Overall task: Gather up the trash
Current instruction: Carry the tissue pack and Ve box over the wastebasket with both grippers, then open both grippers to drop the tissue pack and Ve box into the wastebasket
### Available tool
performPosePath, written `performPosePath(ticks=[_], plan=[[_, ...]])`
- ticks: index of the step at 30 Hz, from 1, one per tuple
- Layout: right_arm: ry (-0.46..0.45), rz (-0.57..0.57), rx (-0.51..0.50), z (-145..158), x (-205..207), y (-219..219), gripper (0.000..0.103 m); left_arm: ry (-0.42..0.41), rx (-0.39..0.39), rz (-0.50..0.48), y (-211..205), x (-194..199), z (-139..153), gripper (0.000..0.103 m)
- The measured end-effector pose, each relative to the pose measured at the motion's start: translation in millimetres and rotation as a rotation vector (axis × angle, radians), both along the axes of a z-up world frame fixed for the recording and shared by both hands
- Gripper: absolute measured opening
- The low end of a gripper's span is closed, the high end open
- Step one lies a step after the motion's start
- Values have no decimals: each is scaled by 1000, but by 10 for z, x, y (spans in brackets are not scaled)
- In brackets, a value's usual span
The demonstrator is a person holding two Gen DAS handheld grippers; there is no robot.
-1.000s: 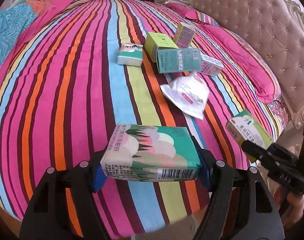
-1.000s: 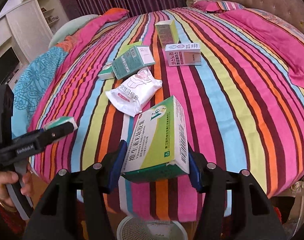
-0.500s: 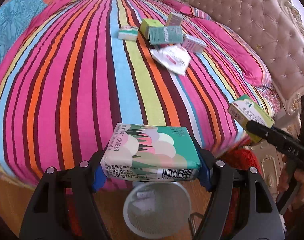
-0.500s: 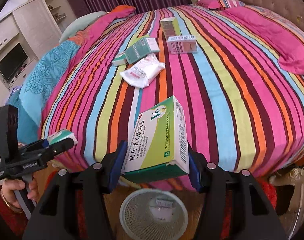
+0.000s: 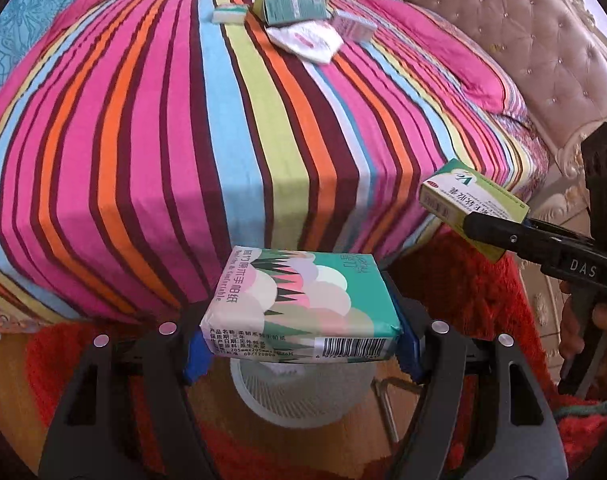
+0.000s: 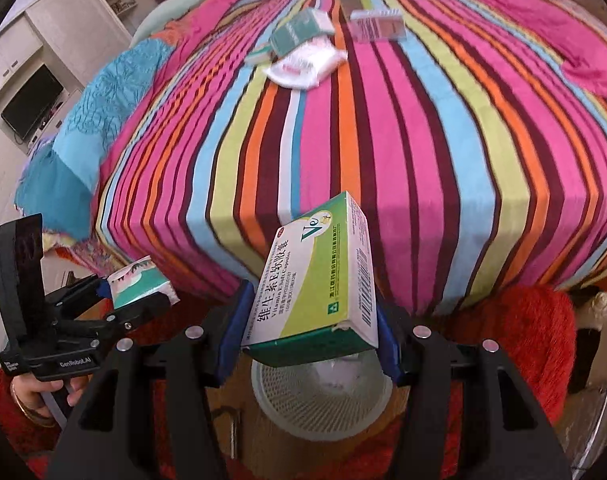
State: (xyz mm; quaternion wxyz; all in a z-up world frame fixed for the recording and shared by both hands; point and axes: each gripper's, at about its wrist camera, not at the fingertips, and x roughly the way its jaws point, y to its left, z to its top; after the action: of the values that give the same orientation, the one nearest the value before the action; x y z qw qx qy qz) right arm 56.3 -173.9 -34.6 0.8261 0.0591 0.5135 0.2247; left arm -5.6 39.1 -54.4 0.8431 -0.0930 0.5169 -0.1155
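left hand-held gripper (image 5: 301, 354): clamps tissue pack (image 5: 301, 306) | right hand-held gripper (image 6: 309, 338): clamps green box (image 6: 319, 280)

The tissue pack (image 5: 303, 304) hides most of the white basket (image 5: 303, 396).

Tissue pack (image 5: 303, 304) above mesh wastebasket (image 5: 303, 396), basket on floor before bed (image 5: 163, 140), medicine box (image 6: 319, 280) right of pack, more boxes (image 5: 295, 6) far on bed

Striped bedspread (image 5: 223, 120) w/ pink pillow (image 6: 583, 48) at its far right, tufted headboard (image 5: 523, 40) behind it, blue blanket (image 6: 103, 108) at left edge, white cabinet w/ TV (image 6: 31, 104) beyond, red rug (image 6: 543, 328) below.
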Motion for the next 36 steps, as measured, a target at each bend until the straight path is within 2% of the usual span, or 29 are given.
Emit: performPosePath(ticks=[10,19,23,29,36], plan=[[222,26,51,-438,-55,55,53,100,38,-42,-171,-123,-374,70],[482,-10,53,-1045,24,35,53,289,7,-100,-282,-8,-858,70],[564,-25,43,-1269,36,32,53,367,9,-132,-363,57,-1079,70],[650,-49,32,-1510,102,32,53,472,17,-167,-482,154,-1391,70],[736,-64,10,-1737,114,84,53,539,43,-181,-522,206,-1623,70]])
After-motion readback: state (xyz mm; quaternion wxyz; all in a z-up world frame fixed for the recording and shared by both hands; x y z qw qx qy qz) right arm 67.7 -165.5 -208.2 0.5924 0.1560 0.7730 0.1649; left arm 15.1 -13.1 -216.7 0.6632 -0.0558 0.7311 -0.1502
